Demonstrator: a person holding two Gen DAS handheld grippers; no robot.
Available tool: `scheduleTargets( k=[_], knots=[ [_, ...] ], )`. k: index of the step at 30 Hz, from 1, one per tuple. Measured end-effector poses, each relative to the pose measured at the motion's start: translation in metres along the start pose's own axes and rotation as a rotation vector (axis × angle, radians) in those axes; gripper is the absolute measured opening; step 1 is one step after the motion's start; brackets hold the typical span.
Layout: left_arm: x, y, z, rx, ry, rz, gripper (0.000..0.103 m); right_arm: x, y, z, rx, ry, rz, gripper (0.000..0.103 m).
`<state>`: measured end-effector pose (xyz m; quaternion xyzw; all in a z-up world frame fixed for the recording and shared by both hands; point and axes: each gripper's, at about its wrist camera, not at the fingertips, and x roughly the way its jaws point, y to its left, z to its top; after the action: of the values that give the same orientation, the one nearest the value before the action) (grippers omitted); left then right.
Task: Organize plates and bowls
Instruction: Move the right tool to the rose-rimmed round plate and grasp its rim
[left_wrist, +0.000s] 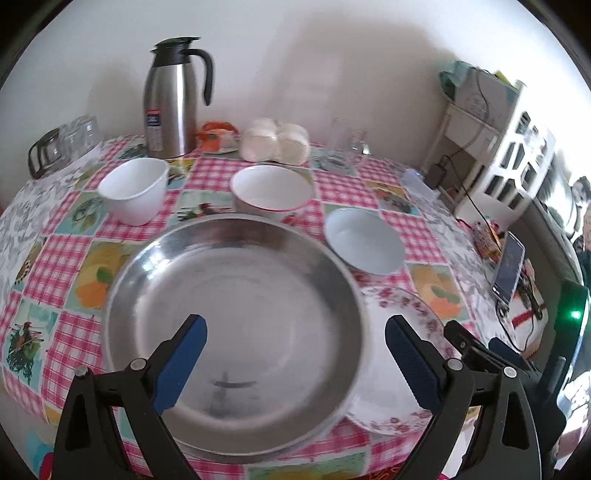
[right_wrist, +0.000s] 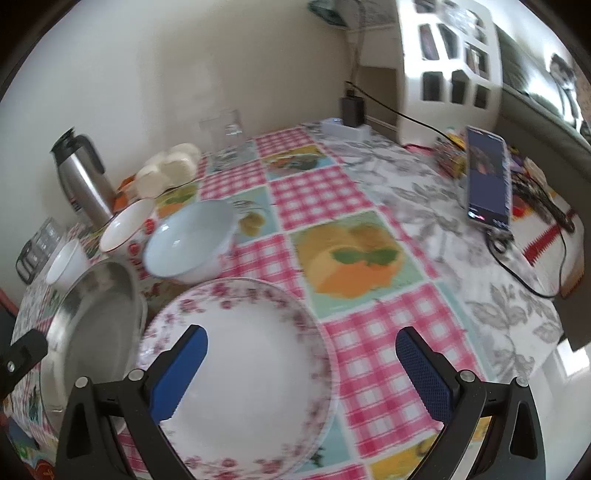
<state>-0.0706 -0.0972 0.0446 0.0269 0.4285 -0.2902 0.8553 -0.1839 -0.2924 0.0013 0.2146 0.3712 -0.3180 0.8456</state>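
Note:
A large steel plate (left_wrist: 236, 332) lies on the table close in front of my open, empty left gripper (left_wrist: 295, 362); it overlaps a floral-rimmed white plate (left_wrist: 413, 314). In the right wrist view the floral plate (right_wrist: 251, 354) lies under my open, empty right gripper (right_wrist: 301, 373), with the steel plate (right_wrist: 96, 325) at its left. Behind stand a pale blue bowl (left_wrist: 364, 240) (right_wrist: 192, 240), a red-rimmed white bowl (left_wrist: 271, 190) (right_wrist: 127, 225) and a white cup-shaped bowl (left_wrist: 133, 190) (right_wrist: 68, 264).
A steel thermos jug (left_wrist: 173, 99), wrapped white rolls (left_wrist: 275, 140), glasses (left_wrist: 349, 140) and a glass pot (left_wrist: 62, 142) line the wall. A phone (right_wrist: 487, 177) with cables stands at the right, beside a white shelf unit (right_wrist: 447, 55). The table carries a checked cloth (right_wrist: 384, 347).

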Motion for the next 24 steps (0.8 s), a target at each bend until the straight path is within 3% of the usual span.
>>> scheduleTargets(
  k=[8, 16, 24],
  knots=[
    [0.006, -0.042, -0.015, 0.077, 0.042, -0.012, 0.097, 0.008, -0.033, -0.003, 0.048, 0.045, -0.047, 0.103],
    [0.018, -0.057, -0.026, 0.102, 0.097, -0.007, 0.097, 0.025, -0.047, -0.012, 0.074, 0.126, -0.059, 0.103],
    [0.021, -0.057, -0.027, 0.108, 0.103, 0.01, 0.097, 0.039, -0.03, -0.018, 0.034, 0.173, 0.01, 0.075]
  ],
)
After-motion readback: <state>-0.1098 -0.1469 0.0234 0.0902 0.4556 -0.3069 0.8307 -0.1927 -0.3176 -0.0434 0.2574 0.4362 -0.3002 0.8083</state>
